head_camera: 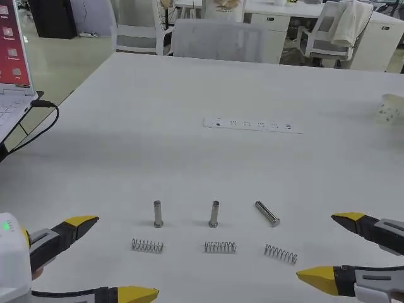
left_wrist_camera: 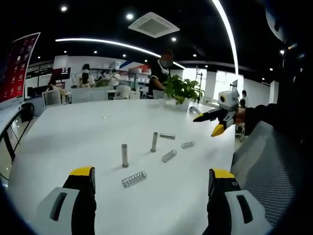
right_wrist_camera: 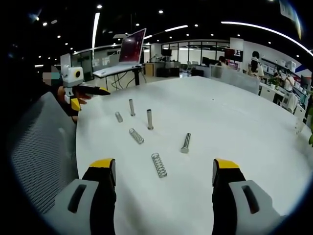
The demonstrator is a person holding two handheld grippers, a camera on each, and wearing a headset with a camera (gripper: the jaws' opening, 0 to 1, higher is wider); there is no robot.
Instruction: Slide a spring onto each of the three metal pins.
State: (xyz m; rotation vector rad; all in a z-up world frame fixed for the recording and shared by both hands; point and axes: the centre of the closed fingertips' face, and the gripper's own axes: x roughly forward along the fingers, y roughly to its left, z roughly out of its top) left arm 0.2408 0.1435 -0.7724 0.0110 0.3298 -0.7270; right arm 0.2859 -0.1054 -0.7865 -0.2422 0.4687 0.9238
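On the white table, two metal pins stand upright, the left pin (head_camera: 157,214) (left_wrist_camera: 124,155) (right_wrist_camera: 131,107) and the middle pin (head_camera: 214,214) (left_wrist_camera: 154,142) (right_wrist_camera: 149,119). The right pin (head_camera: 267,213) (left_wrist_camera: 167,136) (right_wrist_camera: 185,143) lies on its side. One spring lies flat in front of each: left spring (head_camera: 147,245) (left_wrist_camera: 134,178), middle spring (head_camera: 219,247) (left_wrist_camera: 169,155), right spring (head_camera: 280,254) (right_wrist_camera: 158,164). My left gripper (head_camera: 123,257) (left_wrist_camera: 152,174) is open and empty beside the left spring. My right gripper (head_camera: 317,246) (right_wrist_camera: 164,165) is open and empty just right of the right spring.
A white power strip (head_camera: 252,124) lies mid-table beyond the pins. A laptop (head_camera: 12,82) with a black cable (head_camera: 47,123) sits at the left edge. A pale cup (head_camera: 392,108) stands far right. Office chairs line the far edge.
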